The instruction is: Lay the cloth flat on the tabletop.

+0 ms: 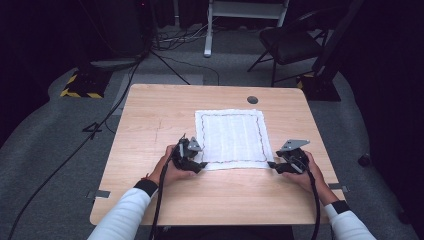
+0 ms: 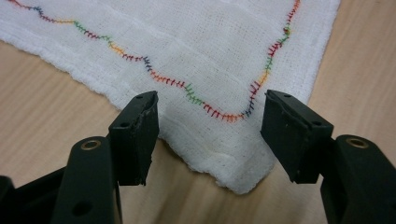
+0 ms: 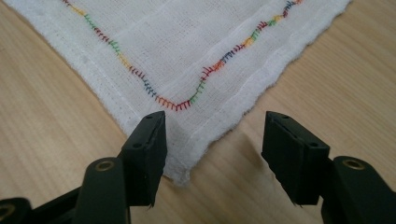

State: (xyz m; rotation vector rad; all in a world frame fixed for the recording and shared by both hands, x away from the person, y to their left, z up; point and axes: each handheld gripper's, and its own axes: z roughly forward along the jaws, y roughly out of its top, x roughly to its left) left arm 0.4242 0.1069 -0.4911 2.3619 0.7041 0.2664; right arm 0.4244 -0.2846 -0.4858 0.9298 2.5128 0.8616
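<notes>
A white woven cloth (image 1: 232,137) with a wavy multicoloured stitched border lies flat on the wooden table (image 1: 150,120). My left gripper (image 1: 196,162) sits at the cloth's near left corner, open. In the left gripper view that corner of the cloth (image 2: 233,172) lies between the two jaws, which stand wide apart around it (image 2: 210,135). My right gripper (image 1: 274,165) is at the near right corner, also open. In the right gripper view the cloth corner (image 3: 182,175) lies beside the left jaw, with my gripper's gap (image 3: 212,154) over cloth edge and bare wood.
A small dark round disc (image 1: 252,99) sits near the table's far edge. Beyond the table stand a black chair (image 1: 290,45), a white frame leg (image 1: 207,30) and cables on the grey floor (image 1: 75,150). Bare wood runs along the table's near side.
</notes>
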